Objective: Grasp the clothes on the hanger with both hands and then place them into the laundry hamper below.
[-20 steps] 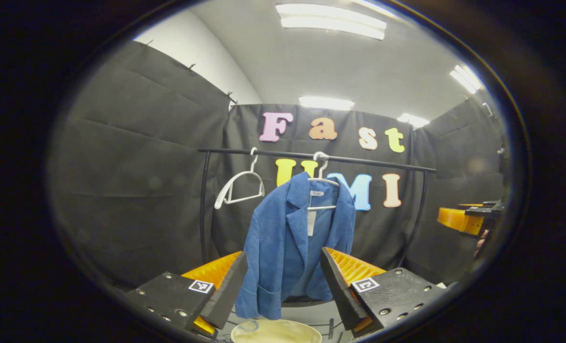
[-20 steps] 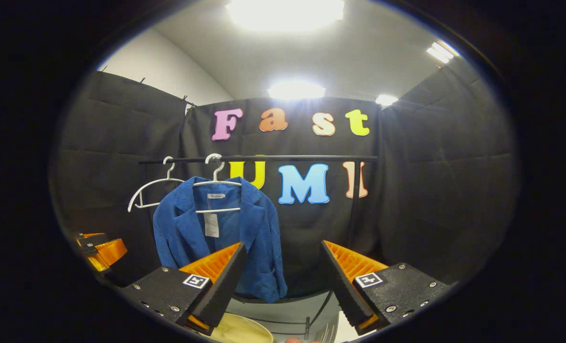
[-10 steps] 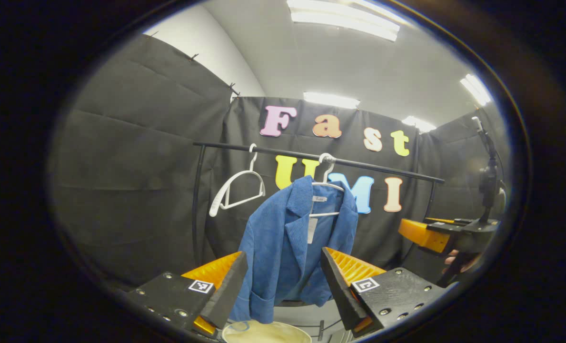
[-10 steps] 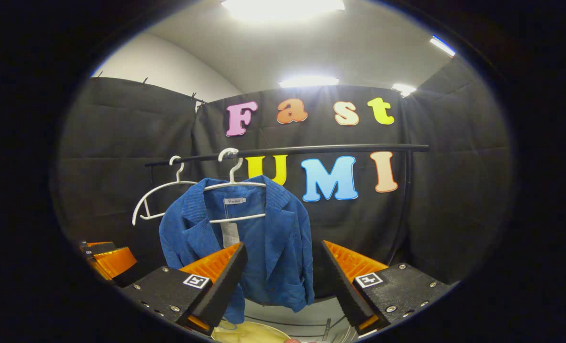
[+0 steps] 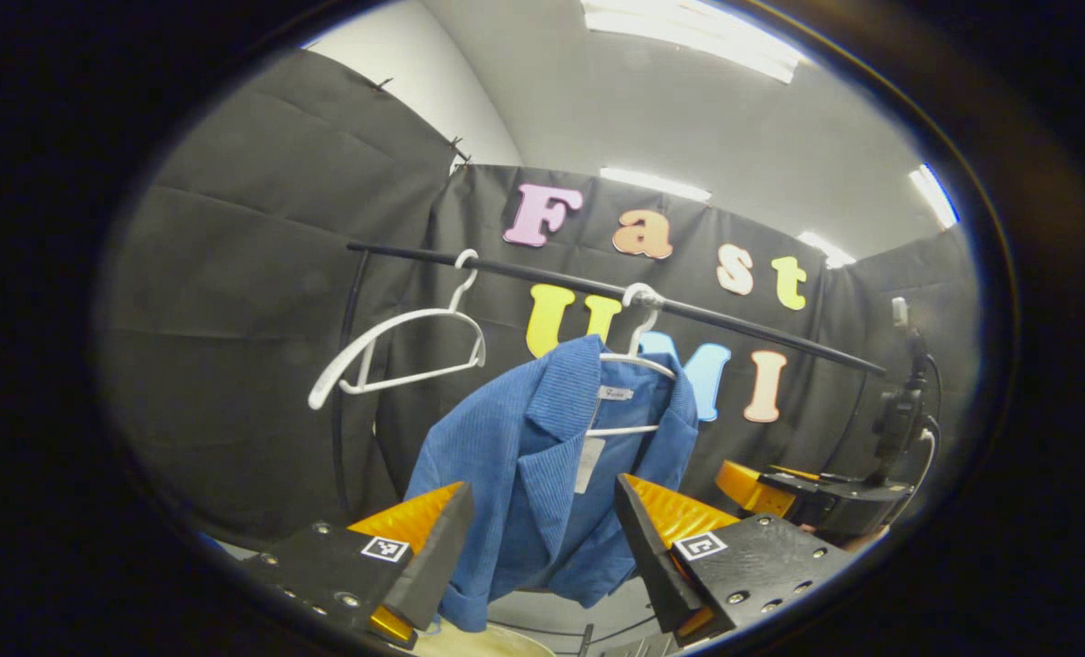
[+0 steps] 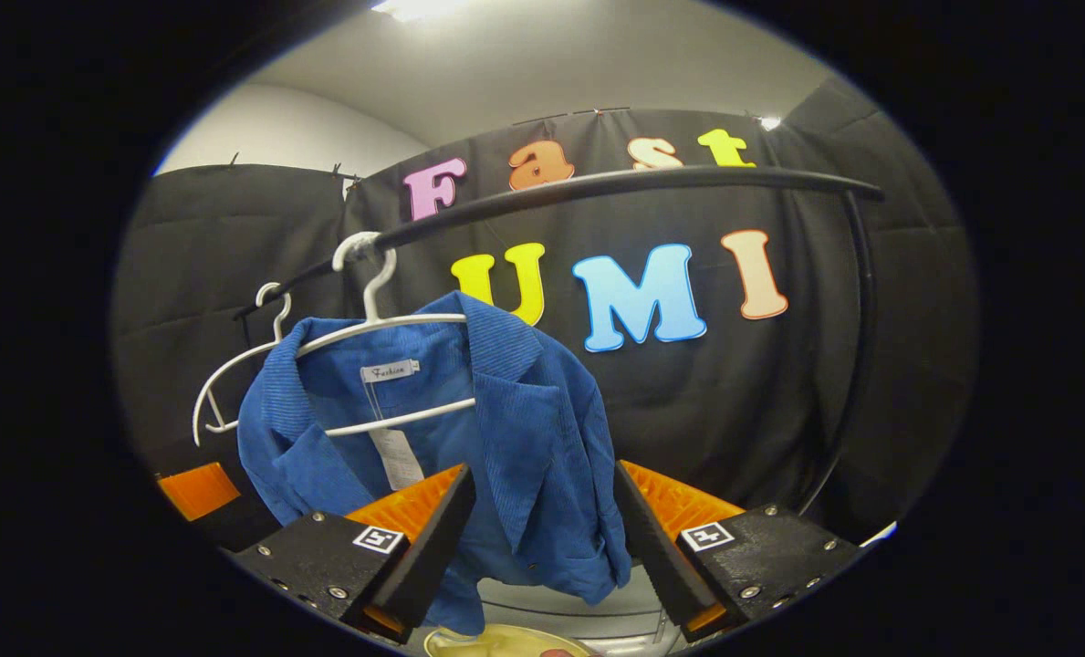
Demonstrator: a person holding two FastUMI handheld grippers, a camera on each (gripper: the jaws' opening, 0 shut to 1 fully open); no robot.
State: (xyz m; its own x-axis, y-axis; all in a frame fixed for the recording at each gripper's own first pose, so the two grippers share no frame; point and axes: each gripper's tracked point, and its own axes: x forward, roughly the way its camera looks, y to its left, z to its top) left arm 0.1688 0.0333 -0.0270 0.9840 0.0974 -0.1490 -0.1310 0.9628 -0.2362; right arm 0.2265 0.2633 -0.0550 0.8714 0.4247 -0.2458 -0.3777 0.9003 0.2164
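As I bring both grippers in, the blue corduroy jacket has grown larger than half a second ago, so the grasp is close. It hangs on a white hanger from the black rail. My left gripper and right gripper are both spread wide, touching nothing. A pale rim below is probably the hamper. An empty hanger hangs alongside; black cloth walls surround the booth.

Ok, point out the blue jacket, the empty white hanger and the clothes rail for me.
blue corduroy jacket (image 6: 524, 429): right gripper view, on its front panel.
empty white hanger (image 5: 387, 351): left gripper view, on its shoulder bar.
black clothes rail (image 6: 652, 180): right gripper view, on the horizontal bar.
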